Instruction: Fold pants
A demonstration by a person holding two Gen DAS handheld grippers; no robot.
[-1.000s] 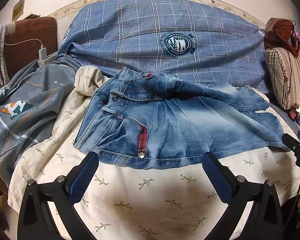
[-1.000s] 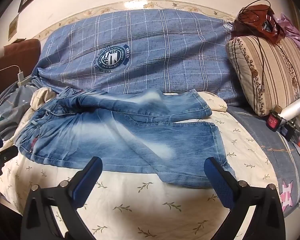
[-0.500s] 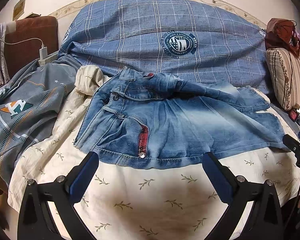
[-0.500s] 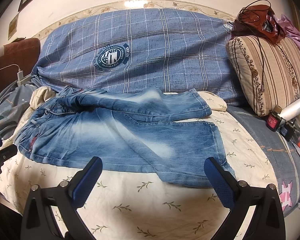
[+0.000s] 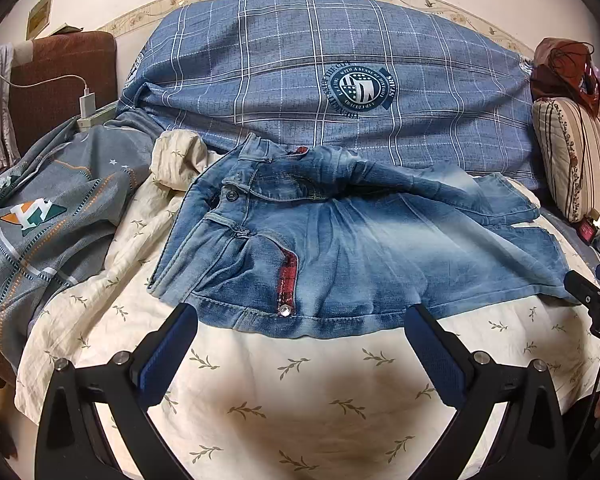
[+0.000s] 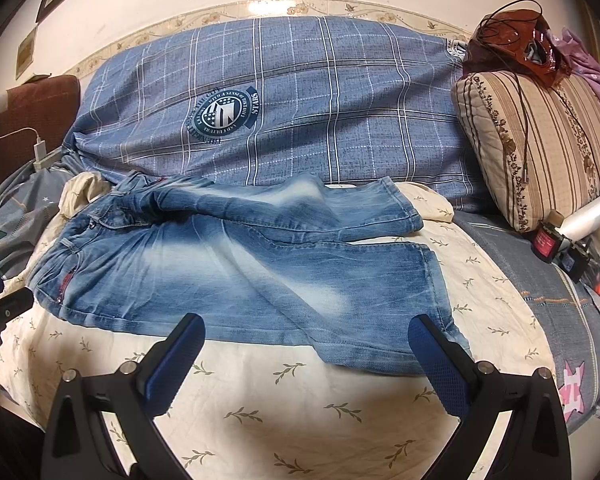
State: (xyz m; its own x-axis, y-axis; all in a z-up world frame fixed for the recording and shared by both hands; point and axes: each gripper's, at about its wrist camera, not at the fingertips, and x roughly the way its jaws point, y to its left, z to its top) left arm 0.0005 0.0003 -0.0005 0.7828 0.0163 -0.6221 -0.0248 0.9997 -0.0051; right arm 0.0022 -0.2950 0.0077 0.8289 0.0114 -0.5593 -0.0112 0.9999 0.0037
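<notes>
The blue plaid quilt (image 5: pixel 340 60)'s round crest reads "SWISS", upside down.

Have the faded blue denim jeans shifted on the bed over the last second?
No. The faded blue denim jeans lie in the same spot below the round crest on the blue plaid quilt.

A cream leaf-print sheet (image 5: pixel 300 392) covers the near bed, a blue plaid quilt (image 5: pixel 300 80) with a round badge (image 5: pixel 358 88) lies along the far wall, a grey blanket (image 5: pixel 48 208) and white charger (image 5: pixel 88 104) sit left, a striped pillow (image 6: pixel 540 140) right.
</notes>
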